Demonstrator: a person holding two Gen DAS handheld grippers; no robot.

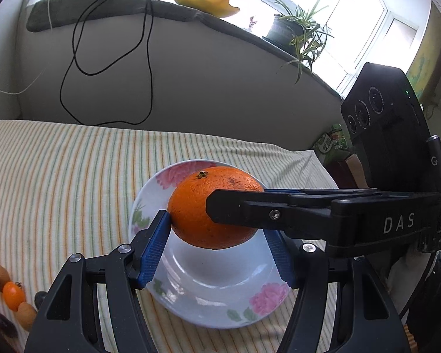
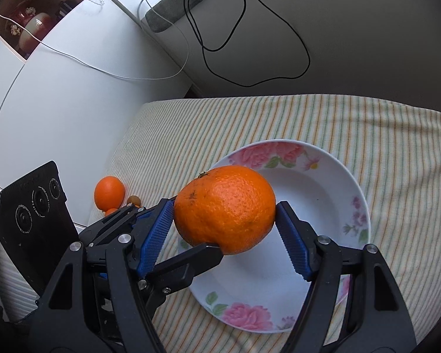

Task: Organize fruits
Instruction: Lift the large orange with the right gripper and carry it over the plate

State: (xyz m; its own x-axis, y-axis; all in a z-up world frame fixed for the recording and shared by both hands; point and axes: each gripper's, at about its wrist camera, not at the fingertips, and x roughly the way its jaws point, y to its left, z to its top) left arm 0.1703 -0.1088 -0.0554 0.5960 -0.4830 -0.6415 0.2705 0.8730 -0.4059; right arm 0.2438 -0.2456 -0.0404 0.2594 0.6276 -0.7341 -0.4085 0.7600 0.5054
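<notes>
Two pairs of tongs are carrying one large orange (image 1: 211, 209) above a white flowered plate (image 1: 191, 303). In the left wrist view, the left tongs (image 1: 217, 247) are clamping the fruit, their blue pads pressing its sides at nine and three o'clock. The right tongs (image 1: 238, 209) are reaching in from three o'clock, one black finger crossing the orange's front. In the right wrist view, the right tongs (image 2: 225, 235) are likewise gripping the orange (image 2: 225, 209) between their blue pads, with the left tongs (image 2: 191, 253) coming in from eight o'clock.

To finish well, the person is probably best lowering the fruit into the plate's hollow, then releasing both grips together so it does not roll over the rim.

The plate (image 2: 323, 188) is sitting on a striped cloth (image 2: 382, 135). A smaller orange (image 2: 109, 195) and other small fruits (image 1: 13, 303) are lying at the cloth's nine o'clock edge. Behind, black cables (image 1: 108, 58) are hanging down a grey wall, and a potted plant (image 1: 297, 32) is standing on the windowsill at one o'clock.
</notes>
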